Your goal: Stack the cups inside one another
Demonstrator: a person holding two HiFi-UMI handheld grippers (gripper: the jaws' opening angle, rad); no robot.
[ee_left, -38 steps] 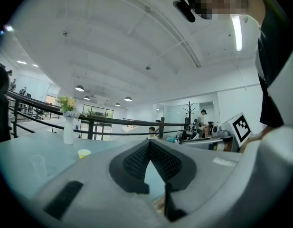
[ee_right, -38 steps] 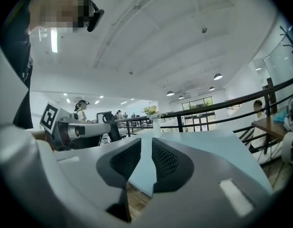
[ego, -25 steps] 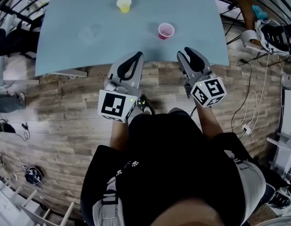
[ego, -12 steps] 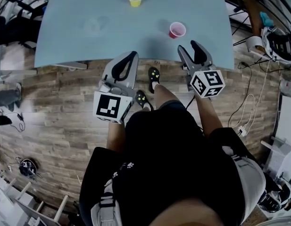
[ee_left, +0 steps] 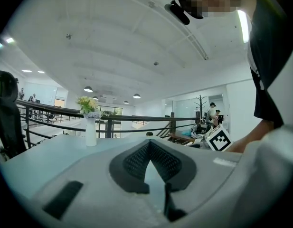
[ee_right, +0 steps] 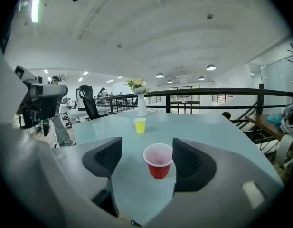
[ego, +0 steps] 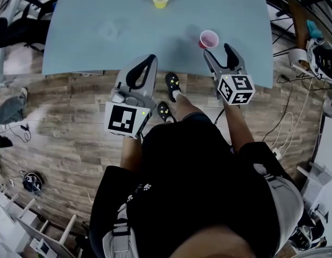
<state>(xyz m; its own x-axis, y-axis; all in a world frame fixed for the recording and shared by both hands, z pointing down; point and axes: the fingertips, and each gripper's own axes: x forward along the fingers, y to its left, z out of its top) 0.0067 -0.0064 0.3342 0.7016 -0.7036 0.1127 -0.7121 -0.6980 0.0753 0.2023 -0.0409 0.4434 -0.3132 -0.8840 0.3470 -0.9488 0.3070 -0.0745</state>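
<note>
Now your right claw (ego: 218, 51) has just been opening. Its jaws stand wide, with the red cup (ee_right: 159, 163) framed between the pads, just ahead of the tips and touched by neither. You are likely lining up to grasp it. The cup stands upright close to the near edge of the table (ego: 90, 47). Farther back and well apart, the yellow cup (ee_right: 139, 125) stands upright with its mouth open, probably the partner for nesting. Your left claw (ego: 150, 59) is closed on nothing and hovers at the table's edge, seemingly waiting. No cup is stacked yet.
</note>
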